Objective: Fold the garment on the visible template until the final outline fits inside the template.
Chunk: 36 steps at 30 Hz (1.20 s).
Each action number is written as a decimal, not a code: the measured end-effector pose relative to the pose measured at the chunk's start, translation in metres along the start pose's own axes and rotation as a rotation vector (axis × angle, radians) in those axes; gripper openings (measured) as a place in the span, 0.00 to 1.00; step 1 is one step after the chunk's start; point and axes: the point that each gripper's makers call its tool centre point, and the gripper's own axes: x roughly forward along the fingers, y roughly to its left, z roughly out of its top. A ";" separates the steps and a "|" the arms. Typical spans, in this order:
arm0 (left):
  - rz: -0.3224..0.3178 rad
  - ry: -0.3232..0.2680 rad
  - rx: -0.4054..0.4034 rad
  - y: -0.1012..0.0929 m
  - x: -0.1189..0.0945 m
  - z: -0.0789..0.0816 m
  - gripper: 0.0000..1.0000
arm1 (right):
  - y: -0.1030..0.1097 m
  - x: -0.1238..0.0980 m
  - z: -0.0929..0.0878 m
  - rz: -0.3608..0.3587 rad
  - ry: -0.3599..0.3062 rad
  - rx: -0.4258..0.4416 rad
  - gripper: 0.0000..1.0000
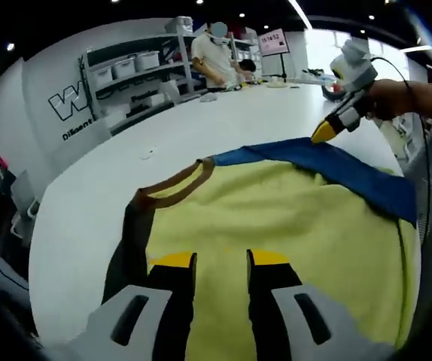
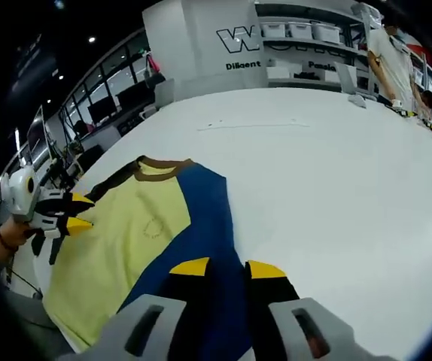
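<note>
The garment (image 1: 276,226), a yellow top with a blue sleeve and a brown collar, is lying flat on the white worktop (image 1: 201,128), filling the lower centre of the left gripper view, where its lower edge is being cut off behind the left gripper (image 1: 222,259). That gripper's yellow-tipped jaws are standing apart over the yellow cloth, and whether the tips are touching it is hard to tell. In the upper right of that view, the right gripper (image 1: 323,134) is meeting the far edge of the blue sleeve; a hand is holding it.

In the right gripper view, the right gripper (image 2: 227,268) is hovering over the blue sleeve at the lower centre, its jaws apart with blue fabric showing between them (a grip cannot be confirmed). The garment (image 2: 148,226) is spreading toward the lower left, and the left gripper (image 2: 77,212) is sitting at its left edge, jaws parted.

No template outline can be made out under the cloth. Shelves with storage bins (image 1: 126,68) are lining the back wall, a person (image 1: 212,56) is standing at the far end of the worktop, and wall lettering (image 2: 242,65) is reading "Diligent" beneath a large "W".
</note>
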 end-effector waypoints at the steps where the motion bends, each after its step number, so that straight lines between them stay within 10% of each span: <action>1: -0.012 -0.002 0.004 -0.004 -0.001 0.000 0.22 | -0.001 0.001 0.000 -0.004 -0.001 -0.001 0.10; 7: -0.163 -0.086 0.012 -0.049 -0.006 0.010 0.25 | -0.002 0.002 -0.005 0.012 0.014 0.007 0.11; 18: -0.473 -0.067 0.104 -0.138 -0.023 -0.001 0.21 | 0.000 0.002 -0.007 0.017 0.022 0.014 0.10; 36: -0.662 0.021 0.084 -0.200 -0.046 -0.016 0.11 | 0.002 0.002 -0.019 0.018 0.061 0.029 0.04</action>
